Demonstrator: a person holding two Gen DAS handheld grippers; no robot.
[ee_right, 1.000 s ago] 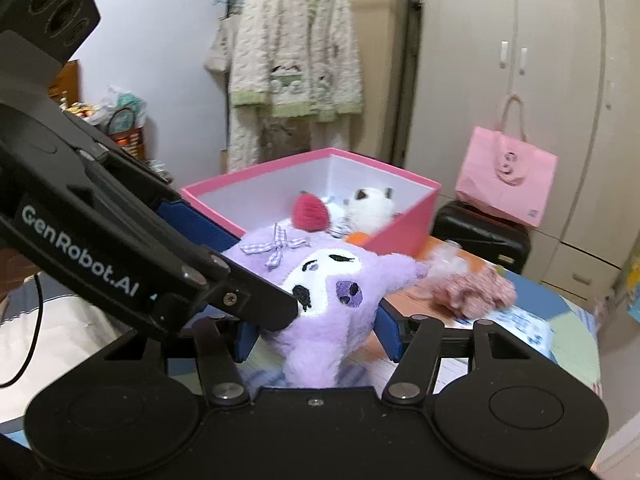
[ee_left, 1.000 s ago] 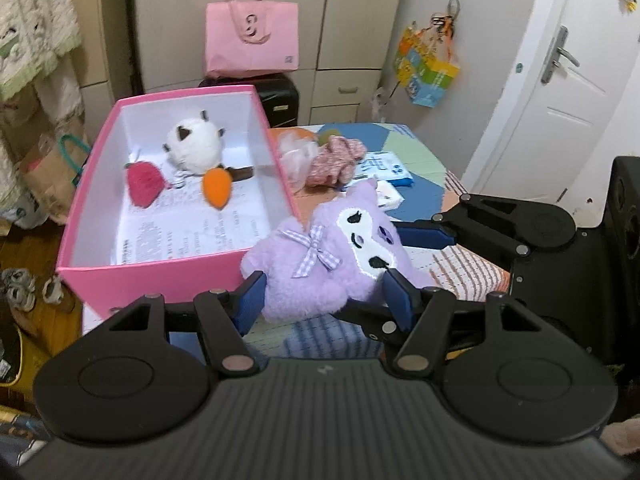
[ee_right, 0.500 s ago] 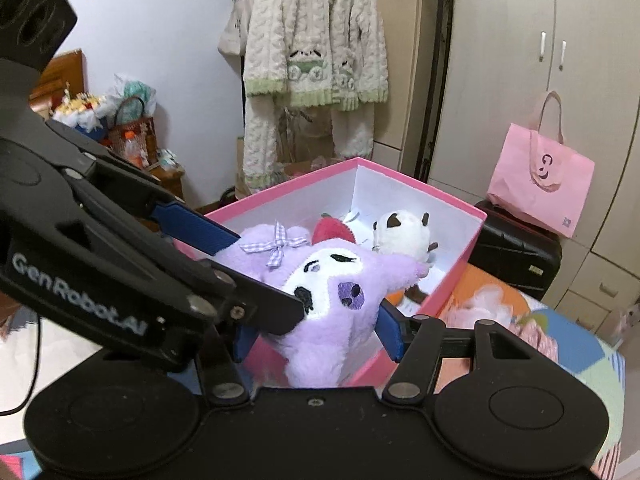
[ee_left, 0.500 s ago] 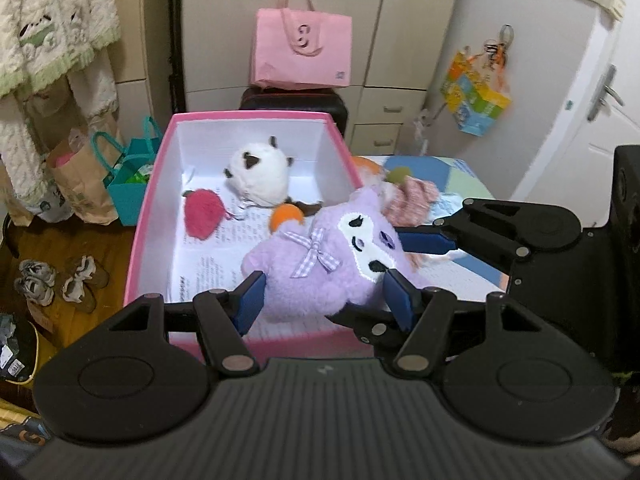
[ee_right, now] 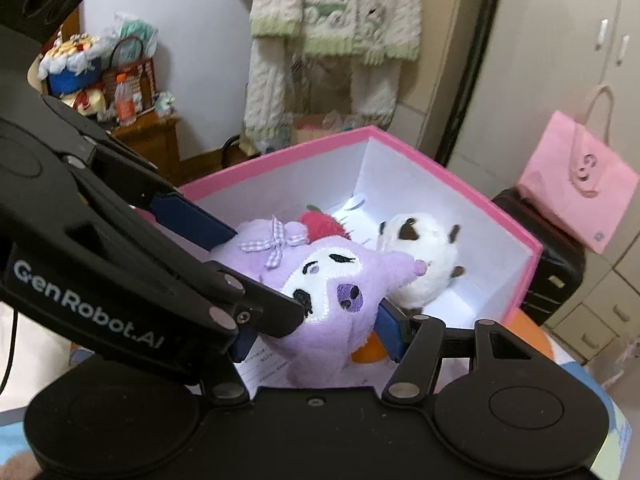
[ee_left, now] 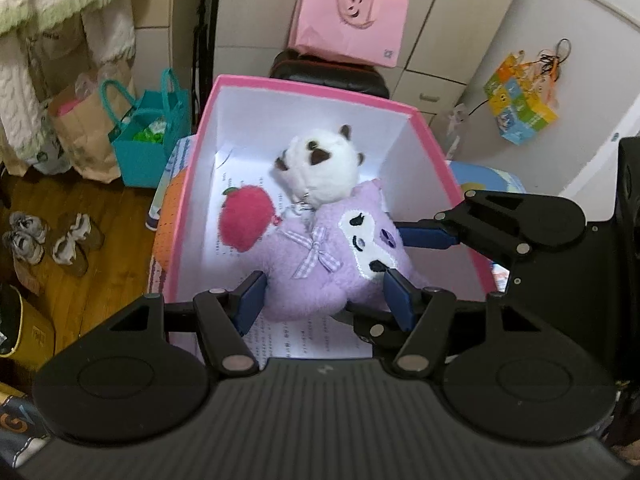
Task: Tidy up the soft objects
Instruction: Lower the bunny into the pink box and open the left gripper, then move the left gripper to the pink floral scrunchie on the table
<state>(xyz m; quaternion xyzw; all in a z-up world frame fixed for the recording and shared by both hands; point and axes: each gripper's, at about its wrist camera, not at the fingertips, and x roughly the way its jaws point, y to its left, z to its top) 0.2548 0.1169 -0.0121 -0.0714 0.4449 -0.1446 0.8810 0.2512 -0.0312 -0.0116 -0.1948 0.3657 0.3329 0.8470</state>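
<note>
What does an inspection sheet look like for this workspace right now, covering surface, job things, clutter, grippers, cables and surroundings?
Surface: patchwork table, mostly hidden by the box.
Job's things: purple plush held over the open pink box; white plush and red strawberry plush lie inside on printed paper.
Clutter: orange item partly hidden under the purple plush.
Grippers: left hand-held gripper and right hand-held gripper both clamp the purple plush.
Cables: thin black cable at the left edge.
Surroundings: pink tote bag, teal bag, hanging knit cardigan, shoes on the wood floor.

Both tongs [ee_left: 324, 300] [ee_right: 316, 334] clamped, angled down
</note>
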